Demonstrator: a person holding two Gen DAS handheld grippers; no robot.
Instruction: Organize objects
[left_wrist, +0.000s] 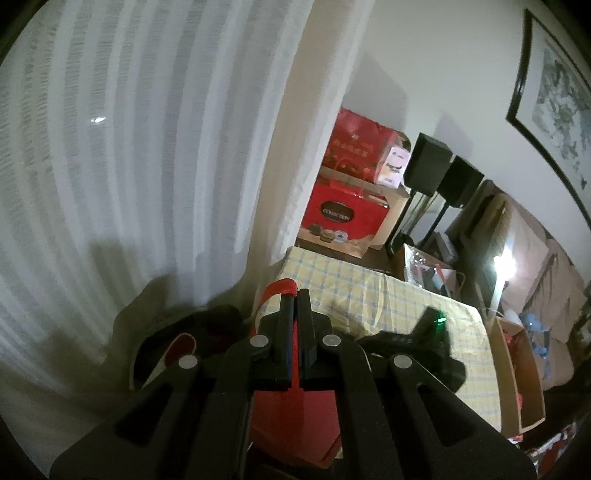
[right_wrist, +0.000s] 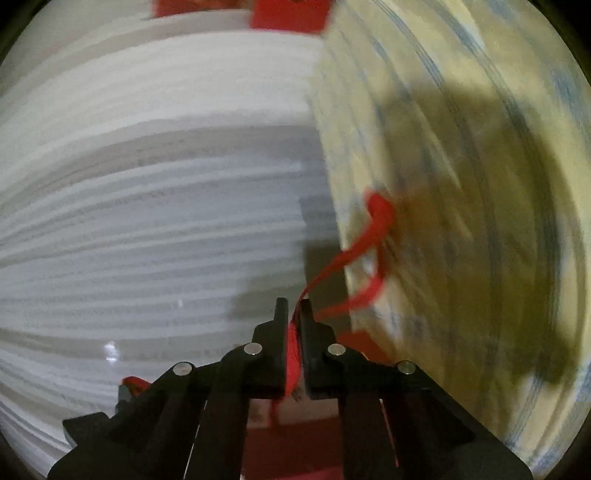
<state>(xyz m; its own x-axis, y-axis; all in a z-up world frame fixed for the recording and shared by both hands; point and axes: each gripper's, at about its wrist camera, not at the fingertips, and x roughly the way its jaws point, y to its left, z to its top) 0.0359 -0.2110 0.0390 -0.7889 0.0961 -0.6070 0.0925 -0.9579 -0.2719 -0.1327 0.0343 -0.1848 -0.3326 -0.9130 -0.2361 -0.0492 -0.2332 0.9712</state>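
Your two claws each pinch a red handle.
Left gripper (left_wrist: 294, 295) clamps the red bag (left_wrist: 295, 417); right gripper (right_wrist: 294, 304) clamps a ribbon handle (right_wrist: 369, 236) beside the checked cloth (right_wrist: 461, 147).

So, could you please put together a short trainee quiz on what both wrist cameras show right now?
1. True or false: the left gripper is shut on a red bag handle.
2. What do the fingers of the right gripper pinch? A) a red ribbon handle B) a black speaker C) a cardboard box
3. Fill in: the checked cloth is yellow with ____ lines.

Key: 1 true; 2 A; 3 blue.
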